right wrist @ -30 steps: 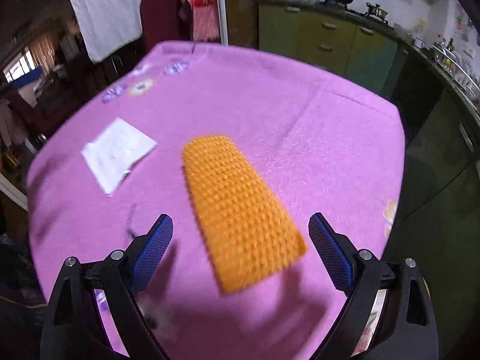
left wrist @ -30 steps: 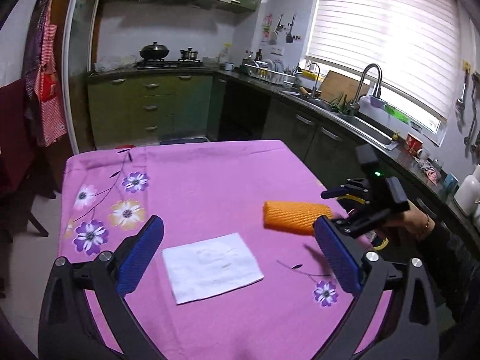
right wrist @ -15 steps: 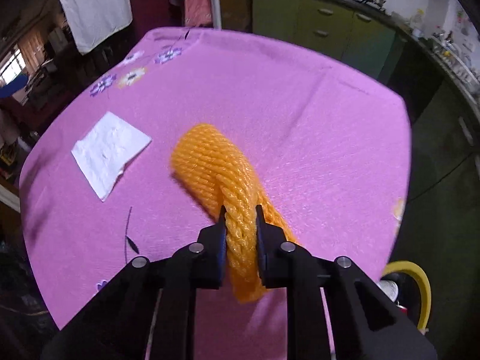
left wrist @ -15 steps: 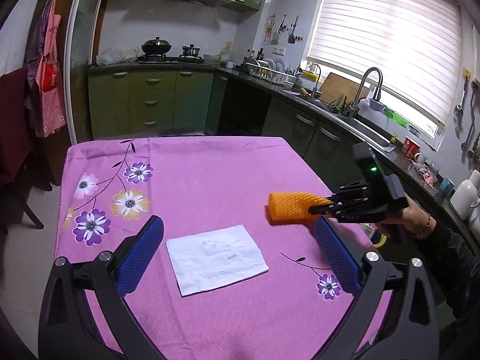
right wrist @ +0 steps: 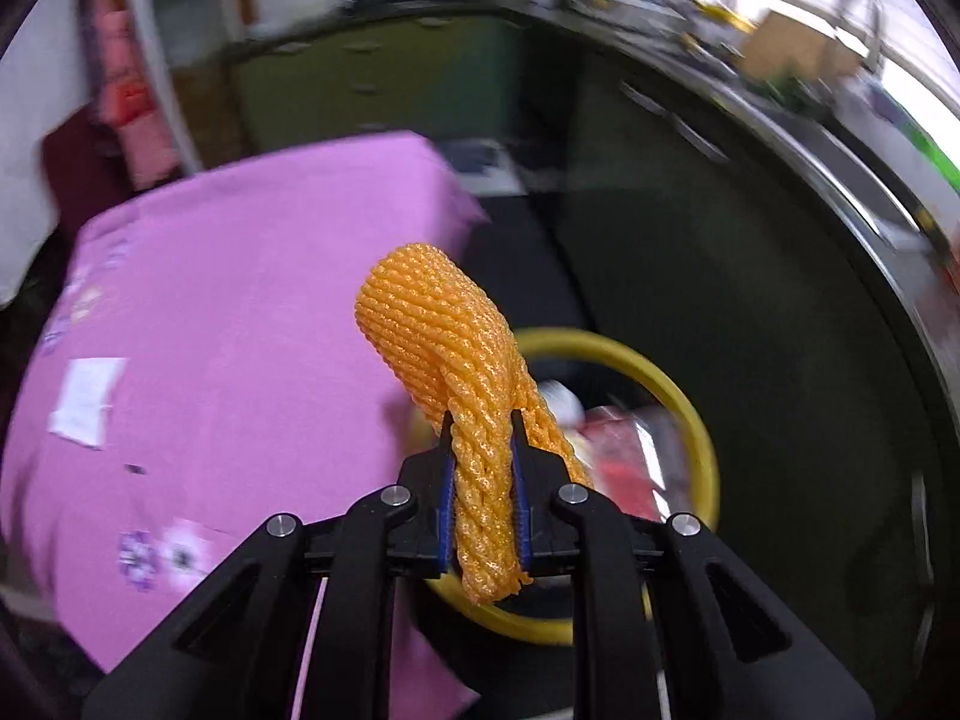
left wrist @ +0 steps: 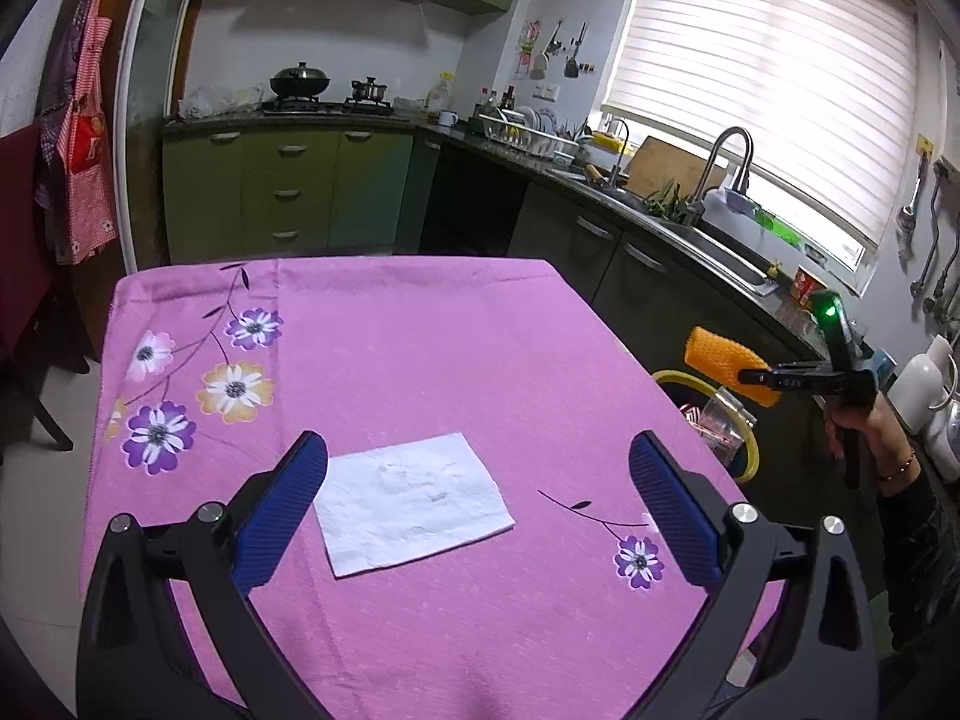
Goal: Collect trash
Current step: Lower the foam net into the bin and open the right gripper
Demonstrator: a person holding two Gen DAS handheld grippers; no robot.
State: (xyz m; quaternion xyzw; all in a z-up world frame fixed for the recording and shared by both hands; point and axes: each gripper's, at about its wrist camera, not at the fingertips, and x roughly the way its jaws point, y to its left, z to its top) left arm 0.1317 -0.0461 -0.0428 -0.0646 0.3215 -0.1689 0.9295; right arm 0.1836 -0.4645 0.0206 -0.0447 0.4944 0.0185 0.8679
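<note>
My right gripper (right wrist: 483, 438) is shut on an orange foam net sleeve (right wrist: 441, 330) and holds it in the air past the table's right edge, above a yellow-rimmed trash bin (right wrist: 672, 387). In the left wrist view the sleeve (left wrist: 723, 363), the right gripper (left wrist: 762, 377) and the bin (left wrist: 747, 450) show at the right. My left gripper (left wrist: 477, 483) is open and empty, low over a white paper napkin (left wrist: 411, 504) that lies flat on the pink floral tablecloth (left wrist: 390, 330).
The bin holds red and clear wrappers (right wrist: 624, 450). Dark kitchen cabinets (left wrist: 636, 276) and a counter with a sink (left wrist: 714, 234) run along the right. Green cabinets (left wrist: 288, 192) stand behind the table. A dark chair (left wrist: 24, 300) is at the left.
My right gripper closed on the orange sleeve, lifted it off the table and carried it right, over the bin. My left gripper stayed open over the napkin.
</note>
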